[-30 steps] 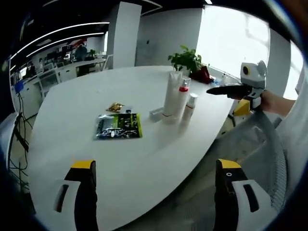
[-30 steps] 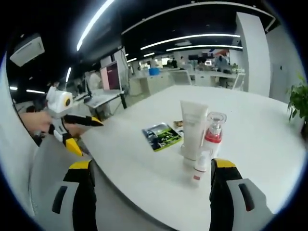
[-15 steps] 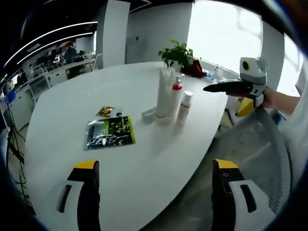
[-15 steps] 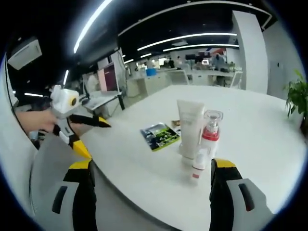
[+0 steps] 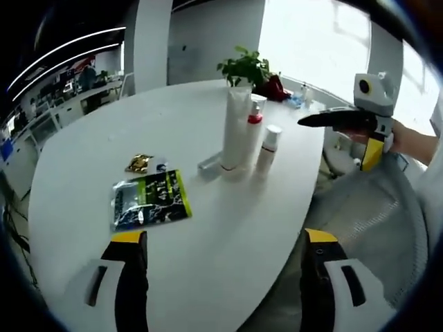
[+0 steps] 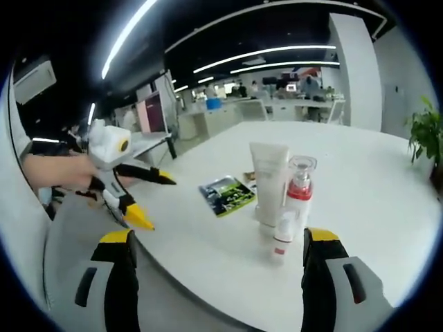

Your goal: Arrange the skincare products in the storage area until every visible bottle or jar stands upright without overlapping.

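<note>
A tall white tube [image 5: 234, 128] stands upright on the white table [image 5: 90, 138], with a red-collared pump bottle [image 5: 253, 133] and a small white bottle [image 5: 267, 148] close beside it. A small pale item [image 5: 210, 164] lies flat left of the tube. My left gripper [image 5: 221, 277] is open over the table's near edge, well short of them. The right gripper [image 5: 349, 131] hangs open off the table's right side. In the right gripper view the tube [image 6: 268, 183], pump bottle [image 6: 299, 192] and small bottle [image 6: 282, 235] stand just ahead of my open right gripper [image 6: 221, 277]; the left gripper [image 6: 142, 197] is open at left.
A green-and-black sachet [image 5: 149, 200] and a small gold packet [image 5: 138, 162] lie flat on the table. A potted plant [image 5: 246, 69] and small items stand at the far edge. A grey mesh chair [image 5: 374, 207] sits beside the table. Office desks [image 6: 277, 107] lie beyond.
The left gripper has moved in toward the table and the products. Both grippers stay open and hold nothing. The bottles have not moved.
</note>
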Action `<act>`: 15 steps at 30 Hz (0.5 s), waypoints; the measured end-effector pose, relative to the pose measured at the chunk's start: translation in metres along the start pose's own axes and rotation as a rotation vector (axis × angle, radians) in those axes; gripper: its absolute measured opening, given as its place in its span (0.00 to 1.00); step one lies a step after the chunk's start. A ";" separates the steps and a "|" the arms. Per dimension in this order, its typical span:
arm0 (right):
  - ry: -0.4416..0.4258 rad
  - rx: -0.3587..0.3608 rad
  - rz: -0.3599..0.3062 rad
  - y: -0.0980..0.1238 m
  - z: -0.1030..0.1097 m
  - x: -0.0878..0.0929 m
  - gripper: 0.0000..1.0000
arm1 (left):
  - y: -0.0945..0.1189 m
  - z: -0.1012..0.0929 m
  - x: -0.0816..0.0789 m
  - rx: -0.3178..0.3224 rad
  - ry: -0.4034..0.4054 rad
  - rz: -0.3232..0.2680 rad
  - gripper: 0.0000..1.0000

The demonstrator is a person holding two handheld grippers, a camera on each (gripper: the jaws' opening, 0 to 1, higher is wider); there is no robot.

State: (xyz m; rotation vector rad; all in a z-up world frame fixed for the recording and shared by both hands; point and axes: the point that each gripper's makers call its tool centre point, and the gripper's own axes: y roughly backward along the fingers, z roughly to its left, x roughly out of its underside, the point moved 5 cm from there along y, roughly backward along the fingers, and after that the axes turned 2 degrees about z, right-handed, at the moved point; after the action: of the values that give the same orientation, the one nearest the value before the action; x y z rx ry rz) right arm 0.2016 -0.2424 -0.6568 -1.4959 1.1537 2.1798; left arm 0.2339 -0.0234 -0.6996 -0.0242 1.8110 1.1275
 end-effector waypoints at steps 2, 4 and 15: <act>0.000 0.003 0.001 0.000 -0.001 0.000 1.00 | -0.006 0.001 -0.003 0.008 -0.020 0.014 0.82; -0.004 0.002 0.002 -0.001 -0.001 0.000 1.00 | -0.011 0.000 -0.007 0.016 -0.038 0.021 0.79; 0.000 0.004 0.012 -0.002 -0.002 0.001 1.00 | -0.039 0.013 -0.019 0.054 -0.104 0.059 0.74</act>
State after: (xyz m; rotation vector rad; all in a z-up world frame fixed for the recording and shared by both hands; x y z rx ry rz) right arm 0.2041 -0.2427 -0.6586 -1.4904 1.1695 2.1844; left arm 0.2713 -0.0447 -0.7137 0.1188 1.7587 1.1003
